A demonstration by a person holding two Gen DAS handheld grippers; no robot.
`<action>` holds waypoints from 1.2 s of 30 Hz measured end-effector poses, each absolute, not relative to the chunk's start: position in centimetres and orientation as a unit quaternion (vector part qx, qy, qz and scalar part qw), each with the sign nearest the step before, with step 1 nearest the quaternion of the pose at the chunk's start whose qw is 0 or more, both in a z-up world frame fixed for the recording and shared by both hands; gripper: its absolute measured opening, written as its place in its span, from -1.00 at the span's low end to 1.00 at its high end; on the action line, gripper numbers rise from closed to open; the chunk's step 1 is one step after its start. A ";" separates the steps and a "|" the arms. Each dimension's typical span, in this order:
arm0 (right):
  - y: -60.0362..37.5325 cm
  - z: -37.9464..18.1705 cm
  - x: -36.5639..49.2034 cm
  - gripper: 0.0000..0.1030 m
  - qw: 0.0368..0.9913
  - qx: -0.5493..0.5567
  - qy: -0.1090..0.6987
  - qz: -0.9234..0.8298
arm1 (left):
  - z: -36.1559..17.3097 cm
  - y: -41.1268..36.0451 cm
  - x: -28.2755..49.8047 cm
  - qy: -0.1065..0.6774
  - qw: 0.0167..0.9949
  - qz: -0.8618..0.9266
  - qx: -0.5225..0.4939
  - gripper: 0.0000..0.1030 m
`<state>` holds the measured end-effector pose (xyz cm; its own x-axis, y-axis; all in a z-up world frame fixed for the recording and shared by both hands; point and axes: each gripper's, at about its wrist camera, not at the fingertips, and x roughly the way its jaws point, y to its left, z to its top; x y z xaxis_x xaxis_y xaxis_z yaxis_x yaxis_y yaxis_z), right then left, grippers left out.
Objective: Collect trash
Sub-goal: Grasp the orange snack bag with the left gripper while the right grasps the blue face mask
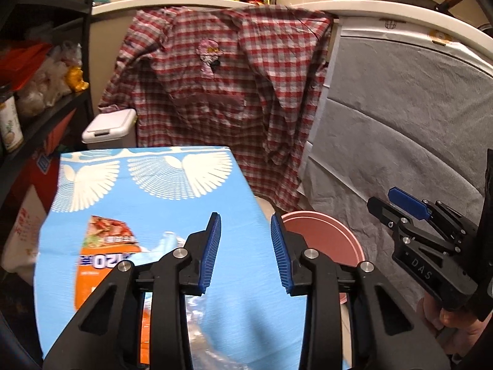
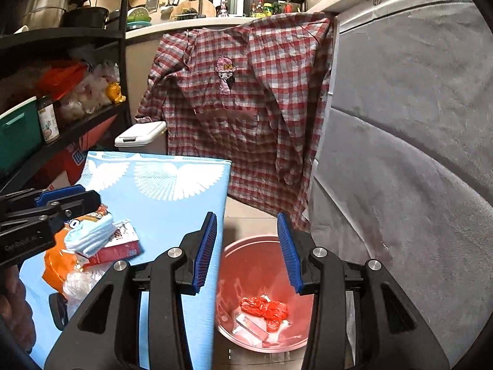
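Tongs are both gaping empty: left gripper (image 1: 245, 252) hovering over the blue table (image 1: 172, 191), right gripper (image 2: 246, 251) over the pink bin (image 2: 228, 265) at lower centre.

"DAS" on right tool (image 1: 403, 205) body; other print unreadable.

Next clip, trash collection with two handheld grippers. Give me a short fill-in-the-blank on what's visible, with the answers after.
1. The pink bin stands on the floor beside the light blue ____.
2. Inside the bin lies a crumpled ____ plastic bag.
3. The checked shirt hangs from the edge of the ____.
4. Nothing sits between the blue pads of the right gripper, so its jaws are ____.

Answers: table; red; counter; open
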<state>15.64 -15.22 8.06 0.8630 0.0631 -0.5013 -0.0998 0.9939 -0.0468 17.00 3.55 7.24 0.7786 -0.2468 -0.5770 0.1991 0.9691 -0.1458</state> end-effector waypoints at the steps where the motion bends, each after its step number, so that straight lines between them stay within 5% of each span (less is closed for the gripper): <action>1: -15.0 8.2 15.6 -0.20 0.965 -0.033 0.256 0.042 | 7.3 4.1 16.9 0.310 0.943 -0.116 -0.038 -0.35; 8: -13.1 8.7 15.3 -0.20 0.964 -0.023 0.256 0.064 | 8.3 9.2 16.3 0.300 0.948 -0.088 -0.056 -0.37; 13: -11.1 8.6 15.1 -0.21 0.964 -0.034 0.249 0.088 | 8.5 14.5 16.4 0.298 0.950 -0.049 -0.078 -0.61; 20: -8.7 8.3 15.6 -0.65 0.953 -0.018 0.262 0.152 | 9.6 19.8 16.0 0.313 0.947 -0.014 -0.075 -0.66; 36: -0.8 5.6 16.4 -0.52 0.919 -0.031 0.299 0.257 | 1.2 23.0 16.2 0.421 0.899 -0.026 -0.115 -0.65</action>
